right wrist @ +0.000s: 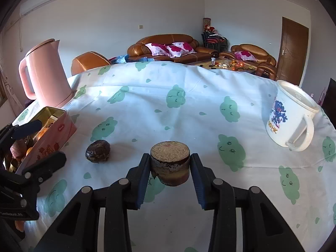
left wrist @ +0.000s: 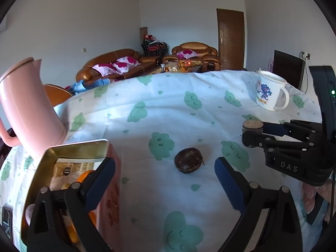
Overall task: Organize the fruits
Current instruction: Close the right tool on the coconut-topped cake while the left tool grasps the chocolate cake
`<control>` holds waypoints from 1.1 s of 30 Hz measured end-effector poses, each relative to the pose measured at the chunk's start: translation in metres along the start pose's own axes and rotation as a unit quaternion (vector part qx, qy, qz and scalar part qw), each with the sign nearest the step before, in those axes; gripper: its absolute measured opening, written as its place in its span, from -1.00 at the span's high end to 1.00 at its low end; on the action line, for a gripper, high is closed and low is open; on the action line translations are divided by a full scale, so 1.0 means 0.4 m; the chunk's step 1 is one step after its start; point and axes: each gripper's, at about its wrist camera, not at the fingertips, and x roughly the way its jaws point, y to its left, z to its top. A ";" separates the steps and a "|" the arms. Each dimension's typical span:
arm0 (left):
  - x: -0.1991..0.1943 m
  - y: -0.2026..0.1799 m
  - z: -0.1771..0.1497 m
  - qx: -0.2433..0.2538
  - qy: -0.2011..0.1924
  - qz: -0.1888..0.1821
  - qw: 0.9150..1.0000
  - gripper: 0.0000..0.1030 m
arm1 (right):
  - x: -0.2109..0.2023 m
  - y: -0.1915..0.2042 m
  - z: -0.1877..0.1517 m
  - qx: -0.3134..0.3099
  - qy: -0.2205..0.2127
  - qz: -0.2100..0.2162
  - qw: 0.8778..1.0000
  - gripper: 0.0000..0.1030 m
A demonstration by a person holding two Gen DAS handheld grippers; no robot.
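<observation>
My right gripper (right wrist: 170, 166) is shut on a short cut cylinder of fruit (right wrist: 170, 161) with a tan grainy top, held just above the cloth; both show at the right in the left wrist view (left wrist: 253, 127). A dark round fruit (left wrist: 188, 160) lies on the cloth, also in the right wrist view (right wrist: 98, 151). My left gripper (left wrist: 164, 172) is open and empty, its left finger over a pink tin box (left wrist: 112, 189) holding oranges (right wrist: 41, 134) and other fruit. The box shows at the left in the right wrist view (right wrist: 61, 129).
A pink kettle (left wrist: 29, 107) stands at the back left behind the box. A white printed mug (right wrist: 292, 119) stands at the right. The table carries a white cloth with green clouds (right wrist: 189, 96). Sofas and a door are far behind.
</observation>
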 end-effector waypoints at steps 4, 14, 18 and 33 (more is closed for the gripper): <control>0.051 -0.034 0.014 0.009 0.025 -0.009 1.000 -0.83 | 0.002 -0.012 0.001 0.008 0.000 0.000 1.000 0.22; 0.157 -0.046 0.014 -0.007 0.101 -0.042 0.994 -0.44 | 0.004 -0.009 0.000 0.006 0.001 -0.001 1.000 0.22; 0.170 -0.040 0.010 -0.017 0.113 -0.063 0.991 0.11 | 0.005 -0.007 0.000 0.005 0.002 0.000 1.000 0.22; 0.117 -0.025 0.020 -0.026 0.057 -0.061 0.996 0.19 | -0.026 0.000 -0.004 -0.002 -0.031 0.004 1.000 0.22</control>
